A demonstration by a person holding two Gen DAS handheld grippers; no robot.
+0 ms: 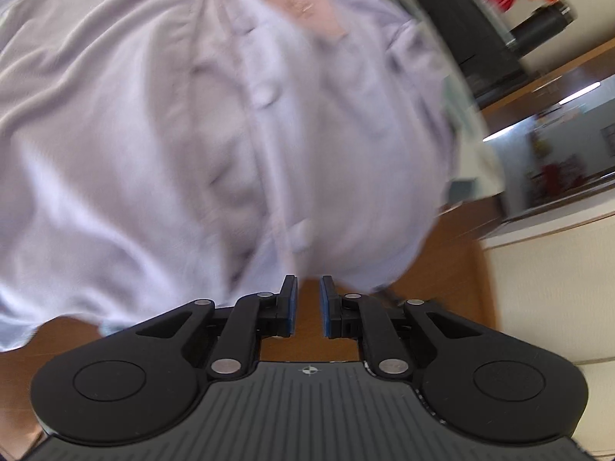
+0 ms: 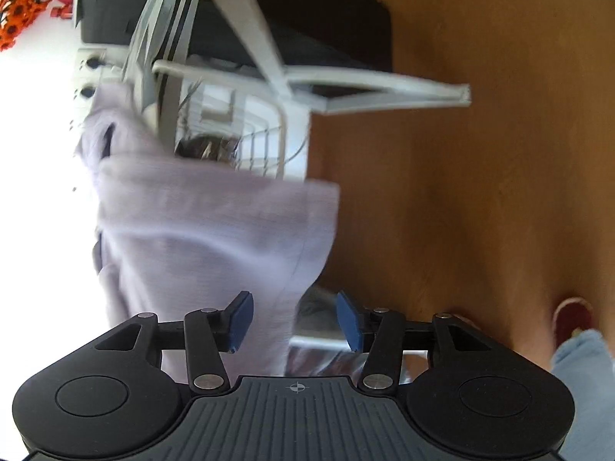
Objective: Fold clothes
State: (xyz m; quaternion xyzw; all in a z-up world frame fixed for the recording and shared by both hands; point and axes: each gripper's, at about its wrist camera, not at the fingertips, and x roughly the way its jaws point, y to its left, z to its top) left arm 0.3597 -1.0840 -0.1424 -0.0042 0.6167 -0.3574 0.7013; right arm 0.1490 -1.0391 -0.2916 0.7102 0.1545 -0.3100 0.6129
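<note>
The left gripper (image 1: 308, 305) has its fingers narrow and holding nothing; the right gripper (image 2: 295, 320) has its fingers wide, empty too. The lilac shirt (image 1: 238, 123) hangs just ahead of both (blurred), above the wooden floor (image 2: 480, 173) near a white rack (image 2: 346, 80). Folding looks barely begun: no fold shows, and the shirt isn't yet spread anywhere.

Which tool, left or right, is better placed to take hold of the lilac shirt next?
Probably the right tool: it is wide open and the lilac shirt's lower edge hangs between its pads. The left tool is open only narrowly, with the wooden floor, not cloth, in its gap.
</note>
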